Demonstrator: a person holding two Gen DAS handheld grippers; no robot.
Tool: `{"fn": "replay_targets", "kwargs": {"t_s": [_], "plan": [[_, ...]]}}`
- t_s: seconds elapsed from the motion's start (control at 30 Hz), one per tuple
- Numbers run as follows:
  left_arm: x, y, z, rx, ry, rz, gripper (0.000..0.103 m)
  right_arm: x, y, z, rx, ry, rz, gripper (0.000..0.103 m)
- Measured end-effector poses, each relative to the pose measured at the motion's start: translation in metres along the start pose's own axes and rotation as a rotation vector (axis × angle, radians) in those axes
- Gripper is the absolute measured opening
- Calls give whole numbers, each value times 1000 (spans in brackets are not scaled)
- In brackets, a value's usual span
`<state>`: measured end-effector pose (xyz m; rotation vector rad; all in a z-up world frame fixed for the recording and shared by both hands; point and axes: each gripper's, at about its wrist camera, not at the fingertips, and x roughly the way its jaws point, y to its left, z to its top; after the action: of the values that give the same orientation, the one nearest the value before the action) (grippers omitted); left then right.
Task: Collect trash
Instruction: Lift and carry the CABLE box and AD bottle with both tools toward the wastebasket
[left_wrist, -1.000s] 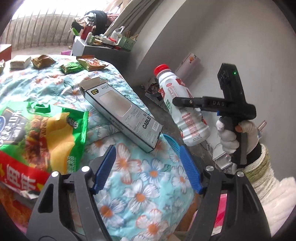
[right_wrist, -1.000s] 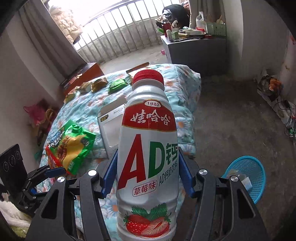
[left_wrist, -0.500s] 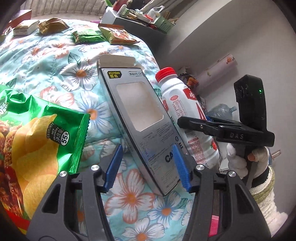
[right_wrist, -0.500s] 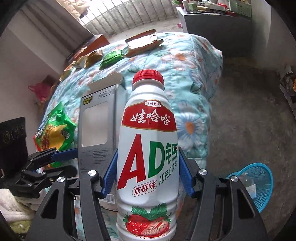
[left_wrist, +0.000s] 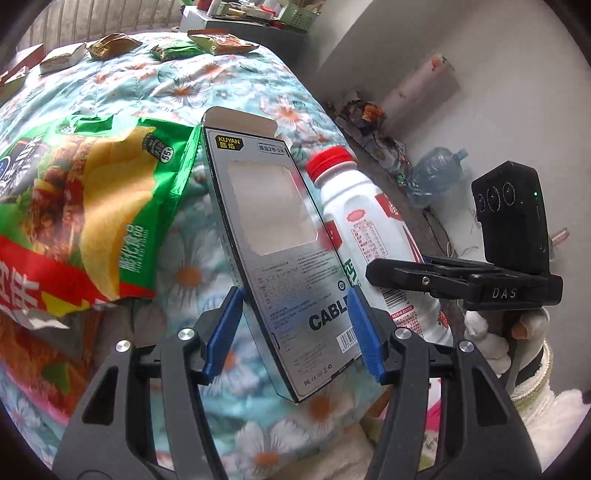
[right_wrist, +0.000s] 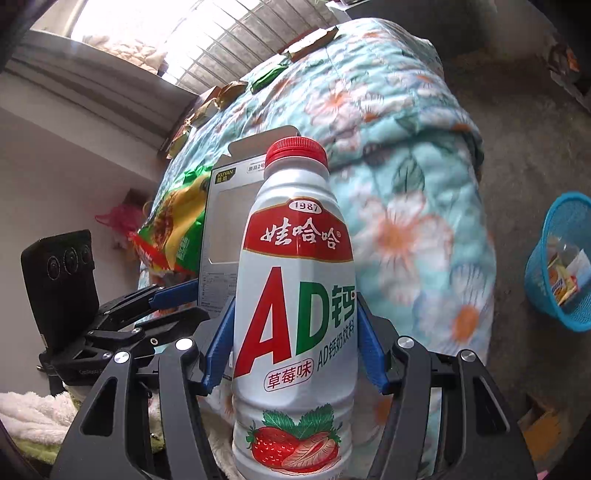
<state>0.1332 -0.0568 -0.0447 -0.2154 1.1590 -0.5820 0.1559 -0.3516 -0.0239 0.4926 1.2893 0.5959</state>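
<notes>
Trash in both tongs: left gripper (left_wrist: 293, 334) now clamped across cable box (left_wrist: 280, 236), lifted off the near bed (left_wrist: 236, 85) edge, jaws easing apart slightly; right gripper (right_wrist: 293, 341) pinching milk bottle (right_wrist: 295, 295). Farther right, blue basket (right_wrist: 565, 229) waiting on floor.

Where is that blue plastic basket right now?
In the right wrist view the blue basket sits on the bare floor at the far right edge, beside the flowered quilt, with some wrappers already inside.

Both wrist cameras look closely downward, sharing the bed (left_wrist: 229, 85).
</notes>
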Motion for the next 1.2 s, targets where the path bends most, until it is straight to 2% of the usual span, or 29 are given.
{"fn": "replay_targets", "kwargs": {"t_s": [0.1, 0.13, 0.27, 0.37, 0.5, 0.67, 0.8, 0.9, 1.03, 1.1, 1.2], "plan": [[-10, 5, -24, 0, 41, -1, 58, -5, -2, -40, 83, -27, 61, 59], [-12, 6, -29, -4, 42, 11, 62, -11, -3, -48, 105, -57, 65, 59], [-12, 4, -29, -18, 9, 66, 77, -37, -10, -63, 152, -185, -2, 59], [-6, -3, -20, -53, -27, 100, 83, -44, -13, -64, 168, -237, -87, 59], [9, -10, -4, -78, -52, 178, 84, -40, -12, -67, 162, -268, -145, 59], [34, -18, 1, -106, -31, 269, 84, -38, -15, -69, 165, -289, -140, 59], [49, -25, 1, -64, -25, 321, 84, -40, -21, -74, 171, -297, -117, 59], [52, -29, -2, 22, -31, 312, 84, -40, -24, -77, 164, -297, -109, 59], [44, -31, -14, 129, 19, 273, 83, -41, -30, -80, 172, -292, -80, 59], [39, -31, -22, 157, 58, 262, 83, -42, -32, -80, 171, -288, -70, 59], [34, -28, -26, 138, 84, 268, 83, -42, -33, -79, 172, -278, -62, 59]]}}
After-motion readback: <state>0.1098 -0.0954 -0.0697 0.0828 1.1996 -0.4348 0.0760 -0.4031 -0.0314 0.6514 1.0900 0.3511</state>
